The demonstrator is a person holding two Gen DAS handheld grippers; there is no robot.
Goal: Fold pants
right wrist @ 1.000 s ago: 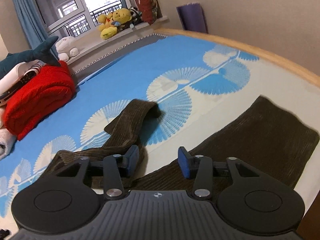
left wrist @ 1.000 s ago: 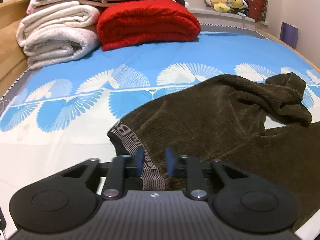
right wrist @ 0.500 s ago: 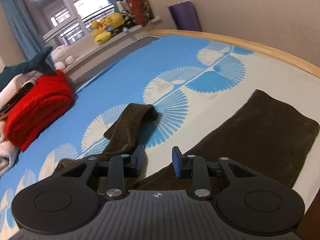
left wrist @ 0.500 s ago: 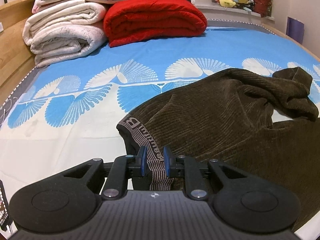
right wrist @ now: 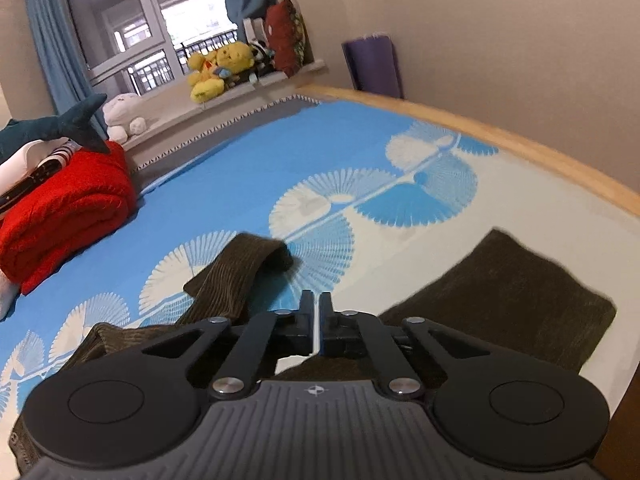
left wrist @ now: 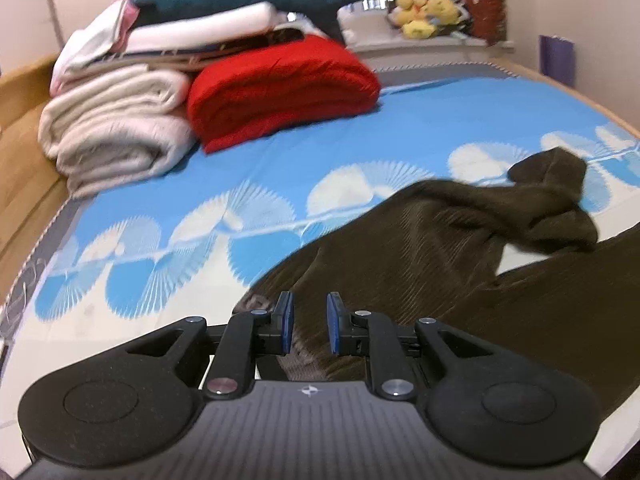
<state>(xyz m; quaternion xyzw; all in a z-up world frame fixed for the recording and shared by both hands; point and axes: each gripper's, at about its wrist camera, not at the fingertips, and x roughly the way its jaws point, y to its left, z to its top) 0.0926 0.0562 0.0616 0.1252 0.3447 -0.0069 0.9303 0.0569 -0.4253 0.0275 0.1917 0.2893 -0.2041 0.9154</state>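
Note:
Dark brown corduroy pants (left wrist: 440,248) lie spread on the blue and white bed sheet (left wrist: 360,148). My left gripper (left wrist: 310,322) is shut on their waistband, which hangs lifted between the blue pads (left wrist: 286,320). In the right wrist view one leg (right wrist: 236,276) runs crumpled toward the left and the other leg (right wrist: 512,292) lies flat at the right. My right gripper (right wrist: 316,320) sits between the two legs with its fingers pressed together. No cloth shows between its tips, and the pants' edge under them is hidden.
A folded red blanket (left wrist: 280,88) and rolled cream blankets (left wrist: 116,132) are stacked at the bed's far left, with a plush shark (left wrist: 248,0) on top. Yellow plush toys (right wrist: 218,68) sit on the windowsill. The wooden bed frame (right wrist: 520,148) borders the right side.
My left gripper has risen with the waistband in it, pulling the cloth up off the sheet. The right gripper's jaws went from apart to closed.

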